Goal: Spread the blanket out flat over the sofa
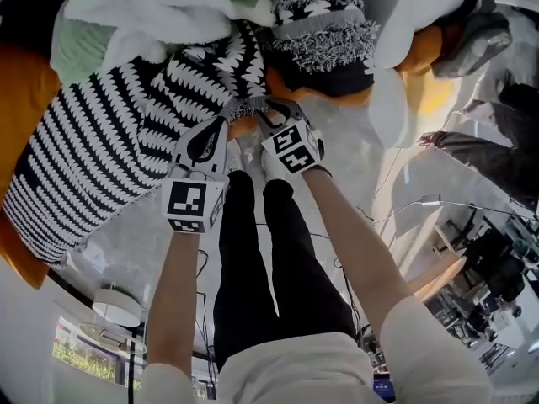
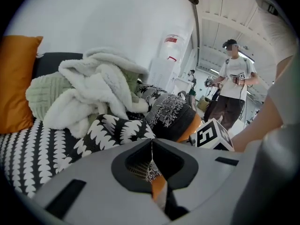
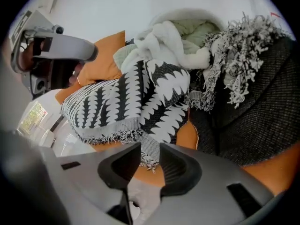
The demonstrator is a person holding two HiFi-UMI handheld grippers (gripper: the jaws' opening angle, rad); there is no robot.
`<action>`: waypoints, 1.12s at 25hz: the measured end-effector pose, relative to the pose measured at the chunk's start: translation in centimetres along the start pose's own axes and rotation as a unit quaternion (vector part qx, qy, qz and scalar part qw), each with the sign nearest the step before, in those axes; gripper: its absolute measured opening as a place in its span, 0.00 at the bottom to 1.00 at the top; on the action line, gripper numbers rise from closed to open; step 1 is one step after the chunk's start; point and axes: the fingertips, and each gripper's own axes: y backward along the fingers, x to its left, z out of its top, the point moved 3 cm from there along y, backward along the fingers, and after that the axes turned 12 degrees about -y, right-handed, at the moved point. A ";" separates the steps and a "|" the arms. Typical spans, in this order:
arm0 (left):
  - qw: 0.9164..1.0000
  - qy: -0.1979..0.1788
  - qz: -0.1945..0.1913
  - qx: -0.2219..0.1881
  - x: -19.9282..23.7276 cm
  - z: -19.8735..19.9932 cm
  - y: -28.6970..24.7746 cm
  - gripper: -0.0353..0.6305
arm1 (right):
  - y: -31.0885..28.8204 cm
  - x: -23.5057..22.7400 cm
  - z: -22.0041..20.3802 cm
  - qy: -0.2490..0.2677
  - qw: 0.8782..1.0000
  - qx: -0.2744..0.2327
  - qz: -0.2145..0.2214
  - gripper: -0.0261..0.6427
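A black-and-white leaf-patterned blanket (image 1: 109, 150) lies rumpled over the orange sofa (image 1: 21, 91), with its fringed edge (image 1: 244, 108) hanging at the front. My left gripper (image 1: 226, 123) is at that edge. In the left gripper view its jaws (image 2: 151, 144) are shut, with a bit of the blanket's fringe (image 2: 151, 171) pinched between them. My right gripper (image 1: 268, 112) is just to the right of it. In the right gripper view its jaws (image 3: 150, 149) stand apart, and a fringed strip of the blanket (image 3: 149, 154) hangs loose in the gap over the sofa's orange front (image 3: 187, 137).
A white fleece throw (image 1: 160, 11) and a pale green one (image 2: 44, 95) are heaped at the sofa's back. A dark throw with a grey fringe (image 1: 324, 23) lies to the right, and an orange cushion (image 2: 16, 81) to the left. Another person (image 2: 232, 86) stands far off. Cables (image 1: 404, 209) cross the floor.
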 end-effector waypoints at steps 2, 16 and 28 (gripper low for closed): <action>1.000 -0.001 -0.003 0.002 0.2 -0.2 -0.3 0.08 | -0.7 -0.2 0.0 0.001 1.000 0.006 -0.004 0.26; 1.000 -0.008 -0.017 0.008 -0.5 -0.6 -2.2 0.08 | -1.8 -1.5 -1.0 0.015 0.999 0.013 -0.032 0.11; 1.000 -0.006 -0.023 0.019 -2.0 -1.7 -2.3 0.08 | 2.8 -4.3 -4.2 -0.018 0.998 0.013 -0.060 0.09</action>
